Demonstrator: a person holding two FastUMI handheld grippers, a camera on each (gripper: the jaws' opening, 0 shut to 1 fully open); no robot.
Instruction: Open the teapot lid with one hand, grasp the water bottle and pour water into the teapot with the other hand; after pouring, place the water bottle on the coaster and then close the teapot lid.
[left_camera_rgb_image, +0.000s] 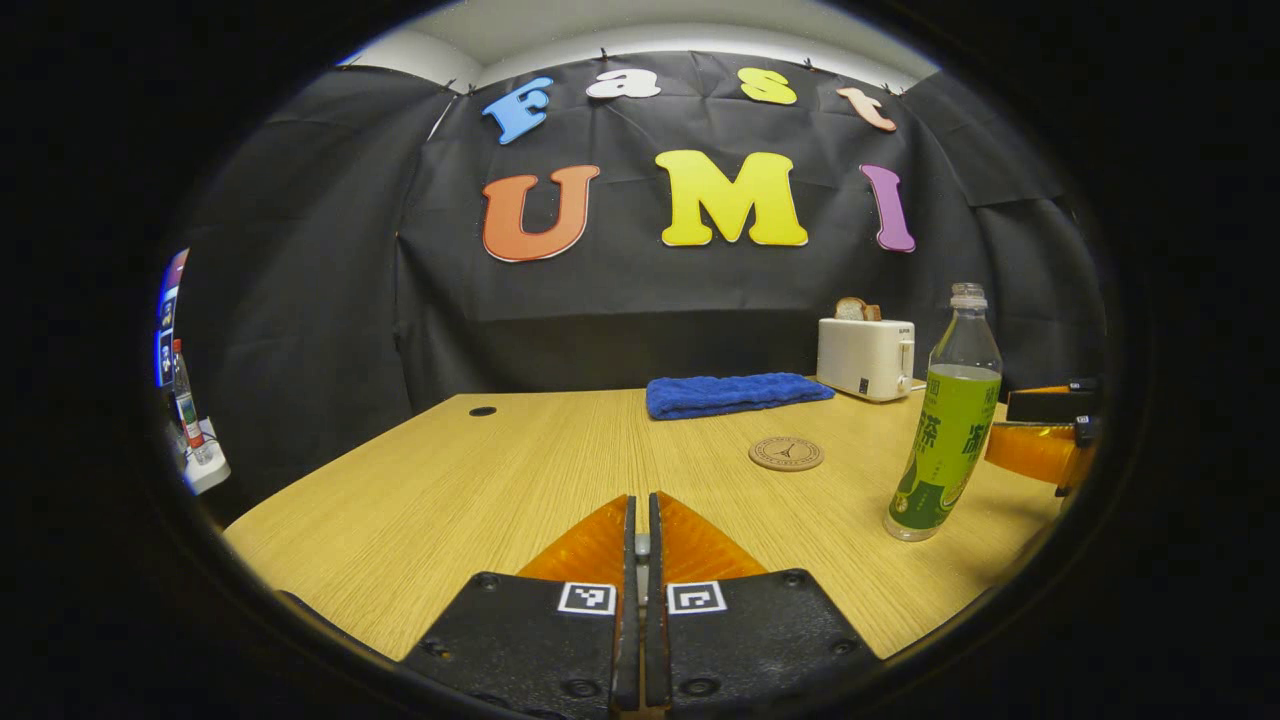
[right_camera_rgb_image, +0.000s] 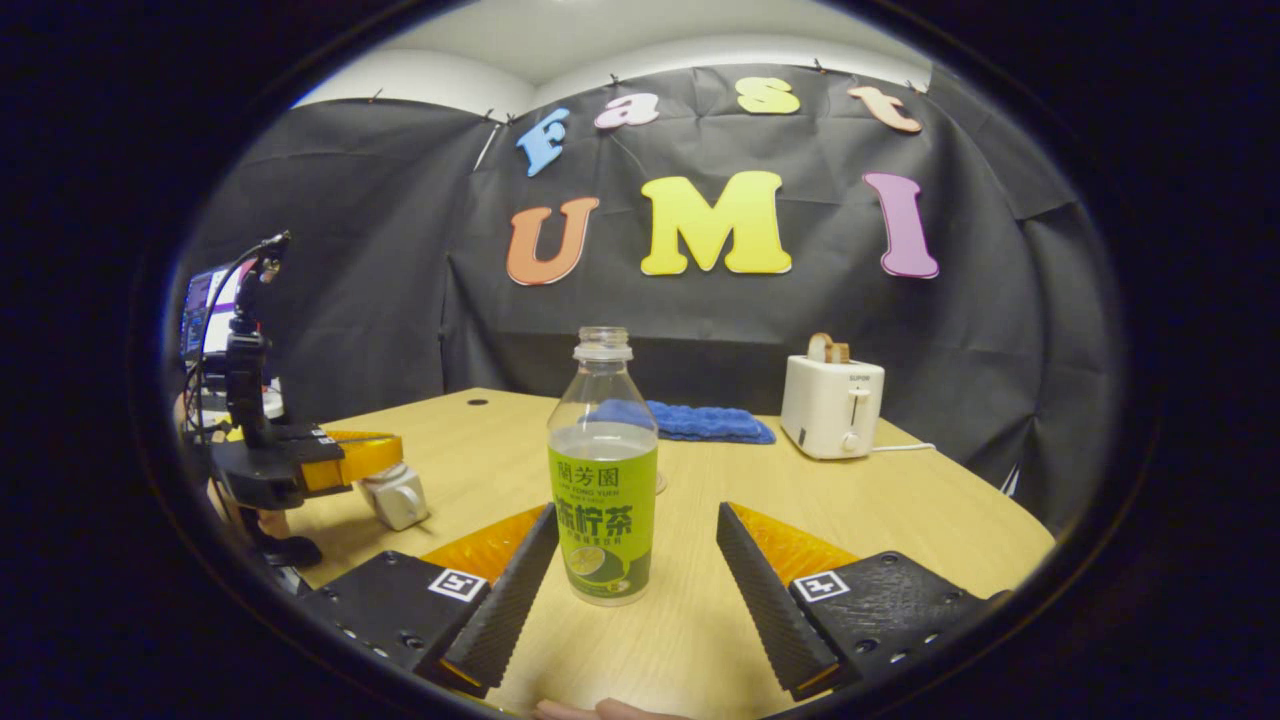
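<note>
An uncapped bottle (right_camera_rgb_image: 603, 490) with a green label, partly full, stands upright on the wooden table (right_camera_rgb_image: 900, 510). My right gripper (right_camera_rgb_image: 636, 512) is open, one finger on each side of the bottle, neither pressing on it. In the left gripper view the same bottle (left_camera_rgb_image: 945, 430) stands at the right, with a finger (left_camera_rgb_image: 1035, 450) of the right gripper beside it. A round brown coaster (left_camera_rgb_image: 786, 453) lies left of the bottle. My left gripper (left_camera_rgb_image: 642, 500) is shut, with a small grey piece between its fingers. The right gripper view shows the left gripper (right_camera_rgb_image: 385, 465) holding a white rounded teapot lid (right_camera_rgb_image: 395, 495) just above the table.
A white toaster (left_camera_rgb_image: 866, 357) with bread in it stands at the back right, and a folded blue towel (left_camera_rgb_image: 735, 393) lies beside it. There is a small round hole (left_camera_rgb_image: 482, 411) in the tabletop at the back left. A lit screen (right_camera_rgb_image: 205, 300) stands beyond the table's left edge.
</note>
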